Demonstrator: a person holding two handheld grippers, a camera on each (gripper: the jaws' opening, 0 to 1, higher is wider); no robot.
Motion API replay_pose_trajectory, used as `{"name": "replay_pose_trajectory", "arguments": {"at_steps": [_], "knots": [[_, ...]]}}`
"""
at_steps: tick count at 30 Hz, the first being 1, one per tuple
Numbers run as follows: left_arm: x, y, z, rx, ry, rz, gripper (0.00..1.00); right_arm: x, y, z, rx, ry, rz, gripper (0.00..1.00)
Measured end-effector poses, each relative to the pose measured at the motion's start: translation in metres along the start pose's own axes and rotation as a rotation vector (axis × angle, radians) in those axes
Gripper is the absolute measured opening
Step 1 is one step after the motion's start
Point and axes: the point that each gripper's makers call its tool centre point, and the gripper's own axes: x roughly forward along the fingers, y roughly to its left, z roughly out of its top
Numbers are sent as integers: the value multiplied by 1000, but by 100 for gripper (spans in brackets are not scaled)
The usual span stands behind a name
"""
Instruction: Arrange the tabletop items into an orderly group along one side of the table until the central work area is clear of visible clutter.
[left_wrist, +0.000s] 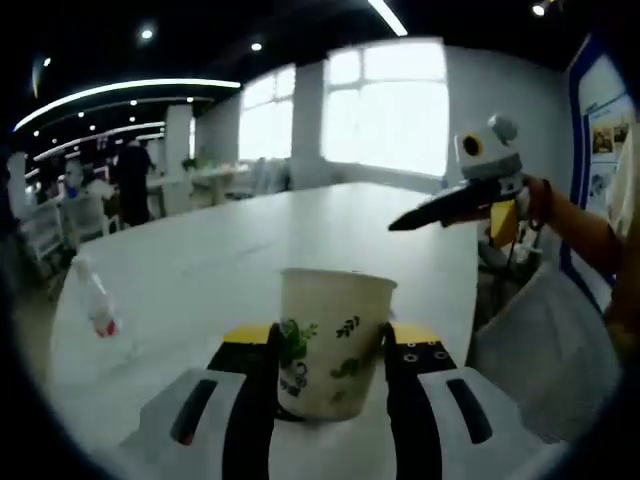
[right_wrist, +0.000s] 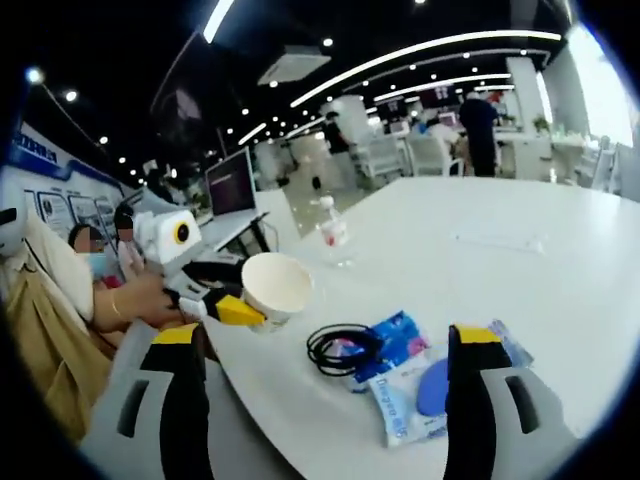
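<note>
A paper cup (left_wrist: 332, 340) printed with green leaves stands upright between the jaws of the left tongs (left_wrist: 330, 385) — the black jaws press its sides, so the tongs are clenched on it, close to the near edge of the white desk (left_wrist: 300, 230). In the right gripper view the same cup (right_wrist: 277, 288) appears tilted, its open mouth showing, at the desk's left edge (right_wrist: 560, 290) with the left tongs (right_wrist: 225, 305) and a hand (right_wrist: 150, 300) behind it.

Farther out on the desk, a clear plastic bottle (left_wrist: 95, 298) with a red label lies to the left, well apart from the cup; in the right gripper view it (right_wrist: 332, 230) stands farther back.

The right tongs (right_wrist: 325, 400) hang released, jaws spread wide with nothing between the tips. Just beyond them lie a coiled black cable (right_wrist: 343, 348), a blue packet (right_wrist: 395, 338) touching the cable, and a clear pouch with a blue round piece (right_wrist: 420, 395) near the right jaw. In the left gripper view the right tongs (left_wrist: 430, 212) reach in from the right above the desk — whether they are open there I cannot tell.
</note>
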Motion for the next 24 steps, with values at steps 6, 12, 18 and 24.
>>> {"name": "replay_pose_trajectory", "arguments": {"at_steps": [6,12,18,24], "knots": [[-9,27,11,-41,-41,86,39,-11,-9,11,-56,25,-27,99],[-12,51,28,-89,-143,129,39,-16,-11,16,-82,28,-35,99],[-11,73,35,-86,-186,186,39,-13,-15,14,-58,12,-40,99],[-3,99,32,-44,-173,270,39,-7,-19,7,-28,4,-45,99]]}}
